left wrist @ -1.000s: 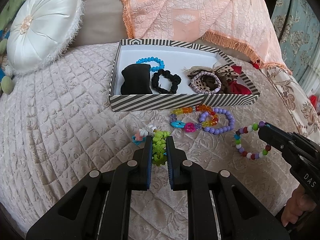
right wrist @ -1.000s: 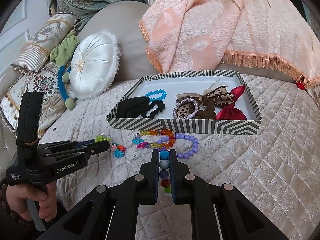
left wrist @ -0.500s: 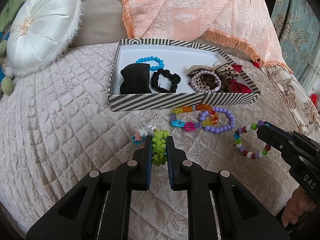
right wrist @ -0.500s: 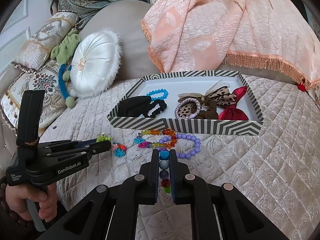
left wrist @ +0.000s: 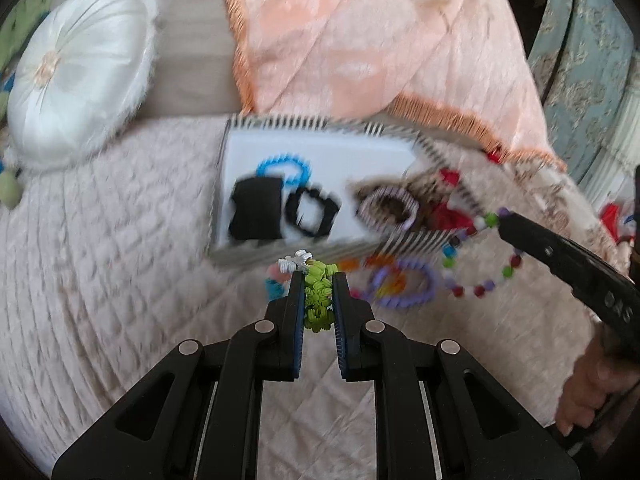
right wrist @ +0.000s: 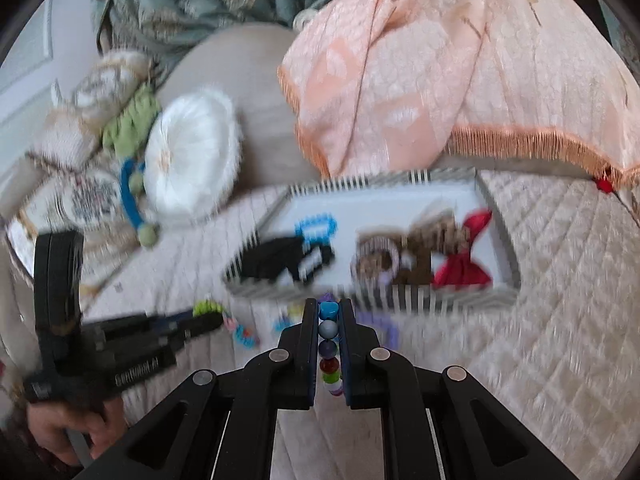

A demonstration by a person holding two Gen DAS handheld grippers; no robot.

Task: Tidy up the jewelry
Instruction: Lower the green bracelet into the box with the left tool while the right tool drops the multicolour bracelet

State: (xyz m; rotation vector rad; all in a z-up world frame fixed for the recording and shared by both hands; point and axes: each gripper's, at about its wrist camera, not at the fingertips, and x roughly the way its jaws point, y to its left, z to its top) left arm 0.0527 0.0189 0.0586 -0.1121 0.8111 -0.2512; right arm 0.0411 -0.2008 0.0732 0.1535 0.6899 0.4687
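My left gripper (left wrist: 319,276) is shut on a lime green woven bracelet (left wrist: 318,296) whose white, pink and blue end (left wrist: 280,276) hangs off to the left, lifted above the quilt. My right gripper (right wrist: 329,305) is shut on a multicoloured bead bracelet (right wrist: 329,344); in the left wrist view its loop (left wrist: 480,256) dangles from the right gripper's tip (left wrist: 505,218). Just ahead stands the striped box (left wrist: 280,258) holding a blue bead bracelet (left wrist: 284,166), black scrunchies (left wrist: 314,210), a leopard scrunchie (left wrist: 386,208) and a red bow (right wrist: 464,264). A purple bead bracelet (left wrist: 404,284) and an orange one (left wrist: 380,264) lie on the quilt in front of the box.
A quilted beige bedspread (left wrist: 100,240) covers the surface. A round white cushion (left wrist: 76,84) sits at the back left and a peach fringed throw (left wrist: 380,40) drapes behind the box. More cushions (right wrist: 92,152) pile up at the far left. A person's hand (left wrist: 596,384) holds the right gripper's handle.
Both grippers have risen off the quilt with their bracelets still clamped, and the box now sits closer ahead. The bead loop now hangs free instead of lying on the quilt.
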